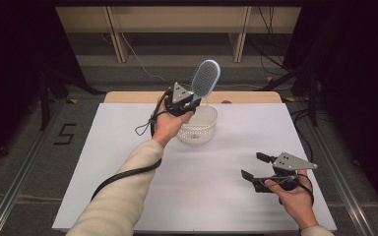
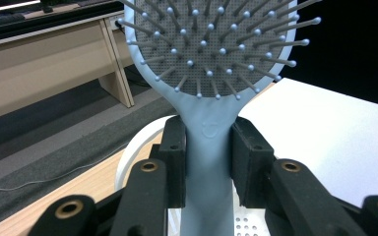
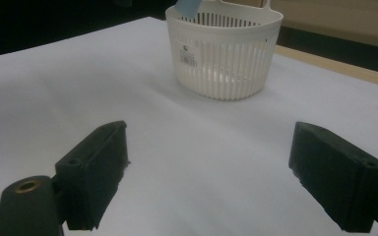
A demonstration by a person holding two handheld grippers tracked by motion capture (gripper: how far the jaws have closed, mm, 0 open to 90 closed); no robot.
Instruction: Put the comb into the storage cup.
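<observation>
While the brush (image 1: 205,77) stands nearly upright above the basket (image 1: 197,126), the high view puts the left gripper (image 1: 187,101) over the basket's rim at about ten o'clock, clamped on the brush handle with the bristled head leaning toward one o'clock. The left forearm runs up from the bottom edge at seven o'clock, wrist cocked back so the jaws point up and away. The right gripper (image 1: 253,167) hangs low over the white table (image 1: 128,147) at five o'clock from the basket, well apart from it, palm under the body and jaws aimed toward ten o'clock.

From the left gripper view, both pads press the pale blue handle just below the head (a narrow, smooth neck), with the basket (image 2: 128,162) rim directly beneath. The risk, as I judge it, lies here: the head is heavy and high above the grip, so a quick tilt could let the handle swivel between the pads; and if it is let go from this height the head may catch the rim and tip the light basket, or the brush may topple out over the side.

From the right gripper view, the jaws stand wide apart with nothing between them, bare table below, and the basket (image 3: 225,49) sits at twelve o'clock. A blue tip of the brush (image 3: 187,7) shows above its far rim.
</observation>
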